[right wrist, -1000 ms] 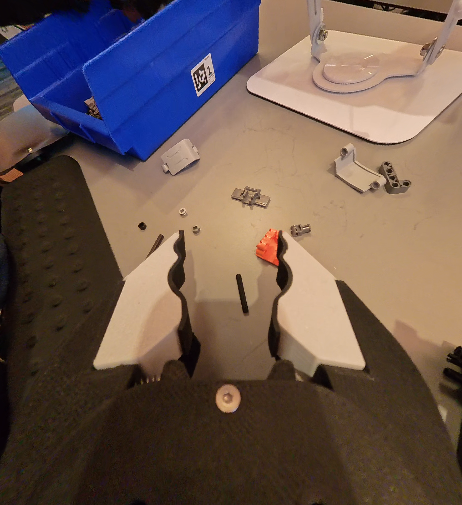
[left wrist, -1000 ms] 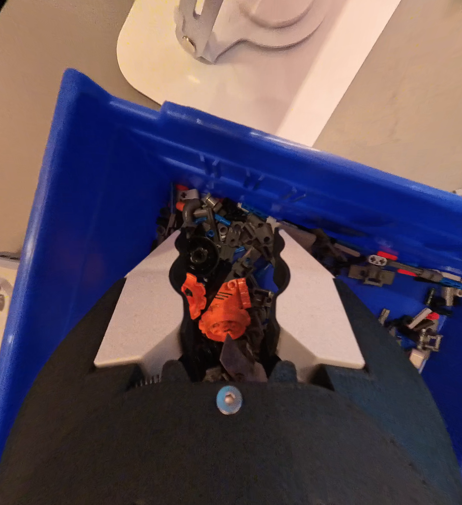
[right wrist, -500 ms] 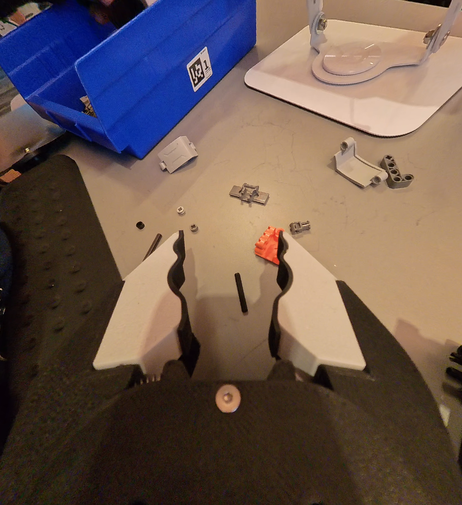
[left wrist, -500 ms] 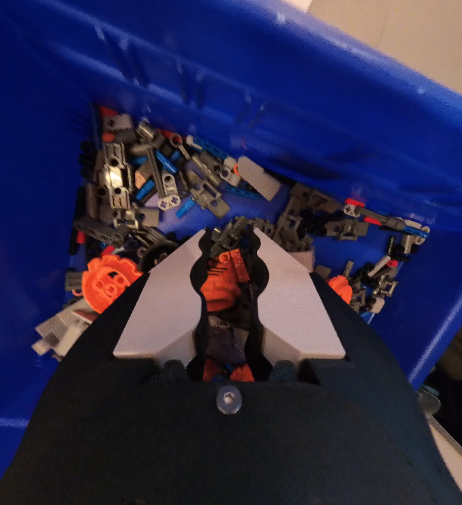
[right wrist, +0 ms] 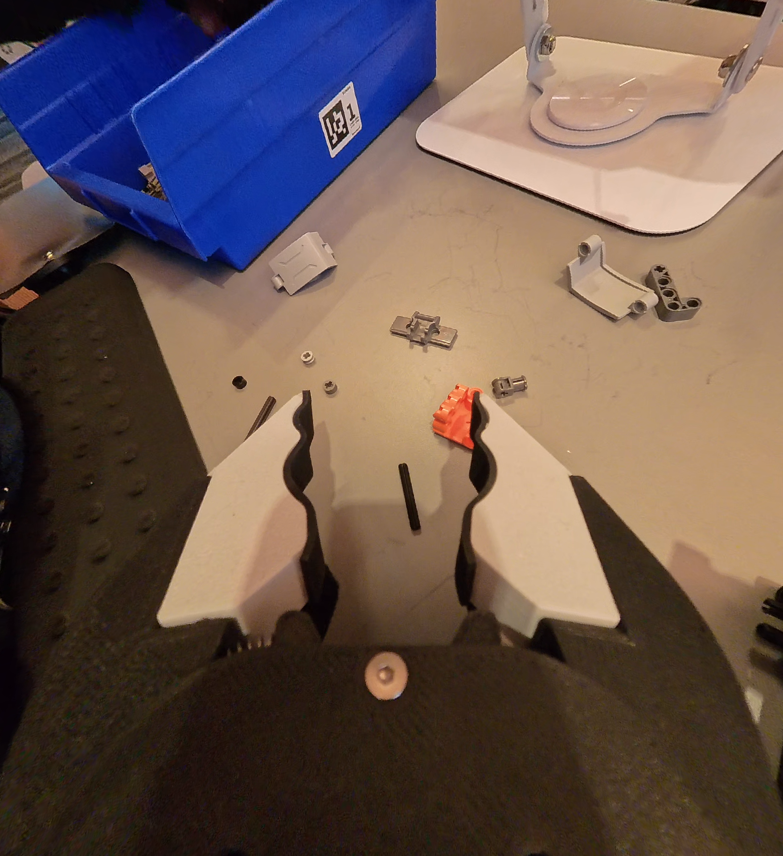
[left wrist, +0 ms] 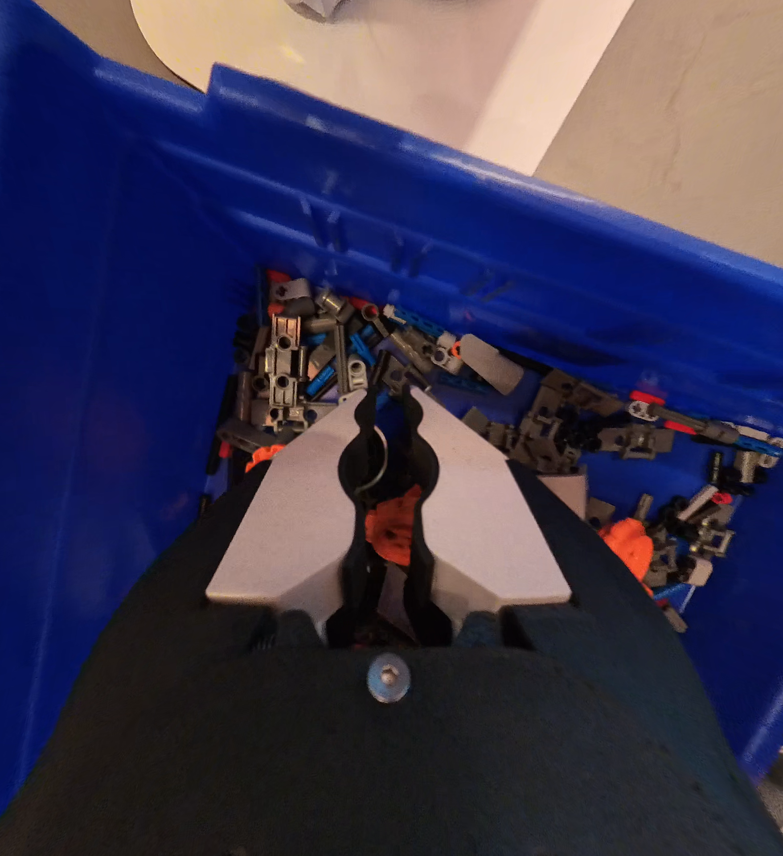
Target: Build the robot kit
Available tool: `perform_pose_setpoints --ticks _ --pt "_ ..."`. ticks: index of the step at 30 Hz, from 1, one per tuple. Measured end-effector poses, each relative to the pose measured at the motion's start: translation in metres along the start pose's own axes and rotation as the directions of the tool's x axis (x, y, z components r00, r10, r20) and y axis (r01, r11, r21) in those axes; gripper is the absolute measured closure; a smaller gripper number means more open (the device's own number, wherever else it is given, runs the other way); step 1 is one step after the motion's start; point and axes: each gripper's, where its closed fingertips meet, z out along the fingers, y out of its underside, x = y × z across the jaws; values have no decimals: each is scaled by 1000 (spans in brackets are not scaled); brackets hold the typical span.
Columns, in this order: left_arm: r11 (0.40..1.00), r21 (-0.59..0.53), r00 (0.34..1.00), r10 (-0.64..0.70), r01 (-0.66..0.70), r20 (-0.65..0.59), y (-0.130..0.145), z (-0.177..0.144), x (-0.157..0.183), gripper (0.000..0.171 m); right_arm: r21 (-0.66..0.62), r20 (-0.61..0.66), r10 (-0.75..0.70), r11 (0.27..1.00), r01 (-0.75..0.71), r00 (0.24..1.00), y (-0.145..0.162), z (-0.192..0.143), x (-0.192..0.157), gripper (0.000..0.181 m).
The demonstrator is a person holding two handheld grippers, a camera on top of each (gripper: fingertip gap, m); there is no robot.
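The left gripper (left wrist: 387,407) reaches down into the blue bin (left wrist: 102,324), its fingers drawn nearly together with an orange toothed piece (left wrist: 391,528) and a black round part sitting in the narrow gap; whether they actually pinch the piece cannot be told. Just past the tips lies a heap of grey, black and blue building-set parts (left wrist: 297,366), spreading rightward along the bin's back wall, with another orange piece (left wrist: 628,546) at the right.

The right gripper (right wrist: 391,398) hovers over the grey tabletop (right wrist: 611,463) with its fingers wide apart and nothing between them. A black axle (right wrist: 409,496) lies on the tabletop in the gap. An orange gear segment (right wrist: 454,417) lies at the right fingertip, partly hidden by it. Two small grey bushings (right wrist: 330,387) lie near the left tip. Farther out are a grey track link (right wrist: 423,330), a grey panel (right wrist: 304,268) beside the bin, a curved grey panel (right wrist: 604,287) and a white stand base (right wrist: 611,185).
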Motion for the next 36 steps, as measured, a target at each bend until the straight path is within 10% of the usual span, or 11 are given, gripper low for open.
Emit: perform_pose_setpoints --ticks 21,36 --pt "997 -11 997 -82 82 -15 12 -3 -4 171 -1 1 6 1000 -6 1000 0 0 0 115" --pt "996 77 989 57 -47 -139 -13 13 27 121 -16 1 6 1000 -6 1000 2 2 0 114"
